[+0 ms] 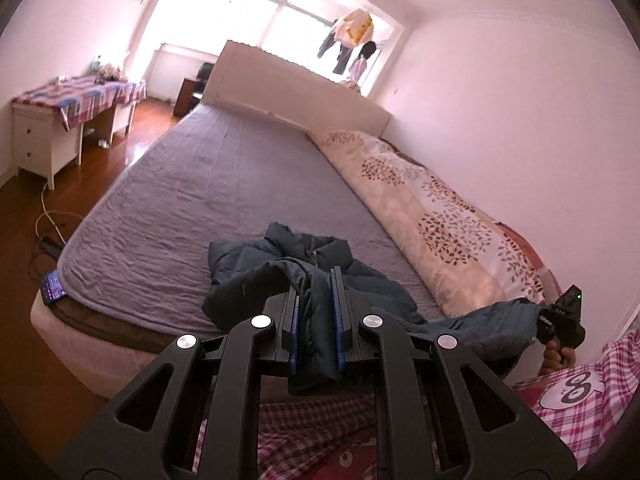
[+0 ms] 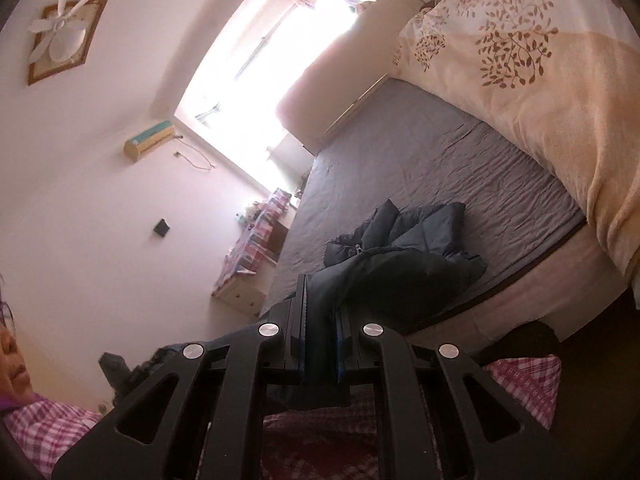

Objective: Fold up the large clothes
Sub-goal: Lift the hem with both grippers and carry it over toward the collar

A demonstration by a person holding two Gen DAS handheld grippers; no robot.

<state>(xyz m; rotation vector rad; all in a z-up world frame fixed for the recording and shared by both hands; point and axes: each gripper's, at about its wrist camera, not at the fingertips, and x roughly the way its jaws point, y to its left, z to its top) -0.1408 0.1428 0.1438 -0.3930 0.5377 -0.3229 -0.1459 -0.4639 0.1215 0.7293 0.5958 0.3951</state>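
A dark blue padded jacket (image 1: 280, 260) lies bunched on the near part of a bed with a purple-grey sheet (image 1: 224, 168). My left gripper (image 1: 316, 280) is shut on a fold of the jacket, and the cloth hangs down between its blue pads. One edge of the jacket stretches right to the other gripper (image 1: 560, 312), held in a hand. In the right wrist view the same jacket (image 2: 404, 240) lies on the sheet (image 2: 420, 160), and my right gripper (image 2: 320, 292) is shut on its near edge, lifted off the bed.
A rolled floral quilt (image 1: 432, 200) runs along the wall side of the bed. A white desk with a checked cloth (image 1: 72, 100) stands at the left on the wooden floor, with cables (image 1: 48, 224) and a phone (image 1: 54, 286) near the bed corner. A person in a checked shirt (image 1: 580, 396) is close by.
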